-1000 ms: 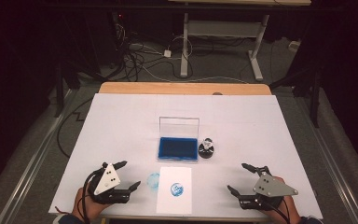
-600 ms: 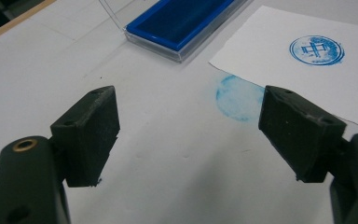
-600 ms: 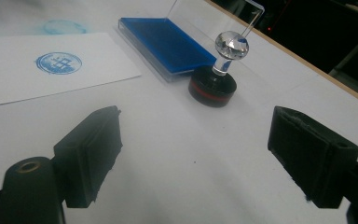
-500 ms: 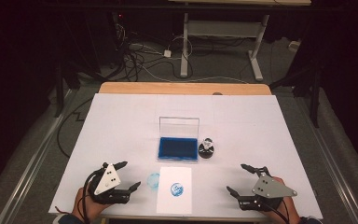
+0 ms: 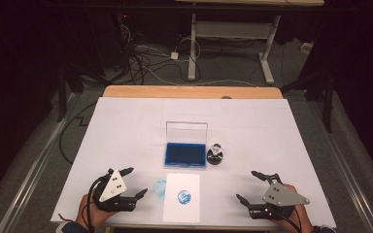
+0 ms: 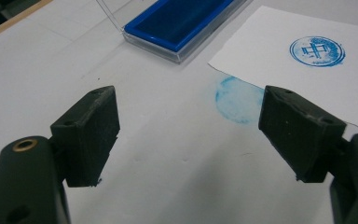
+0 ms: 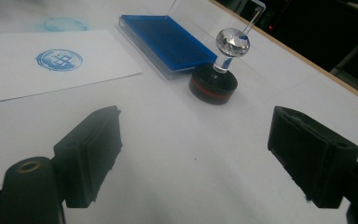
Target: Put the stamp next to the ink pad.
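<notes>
Nothing moved; both hand-held grippers [image 5: 133, 183] [image 5: 247, 187] wide, empty; stamp [image 5: 215, 155] beside ink pad [image 5: 185, 154], paper [image 5: 183, 197] between.

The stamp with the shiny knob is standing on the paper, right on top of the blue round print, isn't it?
No. The stamp with the shiny knob stands on the white table cover, beside the blue ink pad, apart from the paper. The blue round print on the paper is bare. The right gripper view shows it best.
</notes>
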`<state>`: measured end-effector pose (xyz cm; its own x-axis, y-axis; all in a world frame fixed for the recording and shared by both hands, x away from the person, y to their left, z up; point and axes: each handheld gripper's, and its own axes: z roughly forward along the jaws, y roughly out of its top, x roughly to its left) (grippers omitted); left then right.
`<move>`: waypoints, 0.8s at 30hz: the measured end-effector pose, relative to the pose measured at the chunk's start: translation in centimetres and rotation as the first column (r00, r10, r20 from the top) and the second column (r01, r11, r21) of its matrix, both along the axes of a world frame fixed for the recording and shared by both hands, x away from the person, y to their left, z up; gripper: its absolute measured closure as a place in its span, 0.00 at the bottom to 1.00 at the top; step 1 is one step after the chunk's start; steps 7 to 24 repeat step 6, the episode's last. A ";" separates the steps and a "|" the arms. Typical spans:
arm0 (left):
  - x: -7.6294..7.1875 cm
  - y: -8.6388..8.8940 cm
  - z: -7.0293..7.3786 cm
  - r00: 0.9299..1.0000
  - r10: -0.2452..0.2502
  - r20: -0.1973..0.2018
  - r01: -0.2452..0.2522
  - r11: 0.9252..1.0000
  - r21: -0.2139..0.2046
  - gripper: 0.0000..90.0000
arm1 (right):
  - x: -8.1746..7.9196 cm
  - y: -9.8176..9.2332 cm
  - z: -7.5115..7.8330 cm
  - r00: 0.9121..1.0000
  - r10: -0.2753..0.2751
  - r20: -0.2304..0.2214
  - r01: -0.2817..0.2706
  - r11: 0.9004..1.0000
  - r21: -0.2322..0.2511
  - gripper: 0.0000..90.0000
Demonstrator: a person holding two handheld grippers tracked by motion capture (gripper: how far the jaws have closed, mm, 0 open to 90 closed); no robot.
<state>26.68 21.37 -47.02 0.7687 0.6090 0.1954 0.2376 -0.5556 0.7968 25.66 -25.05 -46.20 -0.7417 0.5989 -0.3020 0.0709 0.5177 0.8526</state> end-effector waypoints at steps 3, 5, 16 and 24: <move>0.1 0.0 -0.1 1.000 0.003 -0.007 -0.003 1.000 0.000 0.22 | 0.1 0.0 0.0 1.000 0.001 0.001 -0.001 1.000 -0.001 0.19; 0.2 0.0 0.0 1.000 0.002 -0.006 -0.002 1.000 -0.004 0.22 | 0.1 -0.1 -0.1 1.000 0.001 -0.005 -0.001 1.000 0.001 0.19; 0.3 -0.1 0.0 1.000 0.001 -0.006 -0.001 1.000 -0.006 0.22 | 0.2 -0.1 -0.2 1.000 -0.003 -0.007 0.003 1.000 -0.004 0.19; 0.3 -0.1 0.0 1.000 0.001 -0.006 -0.001 1.000 -0.006 0.22 | 0.2 -0.1 -0.2 1.000 -0.003 -0.007 0.003 1.000 -0.004 0.19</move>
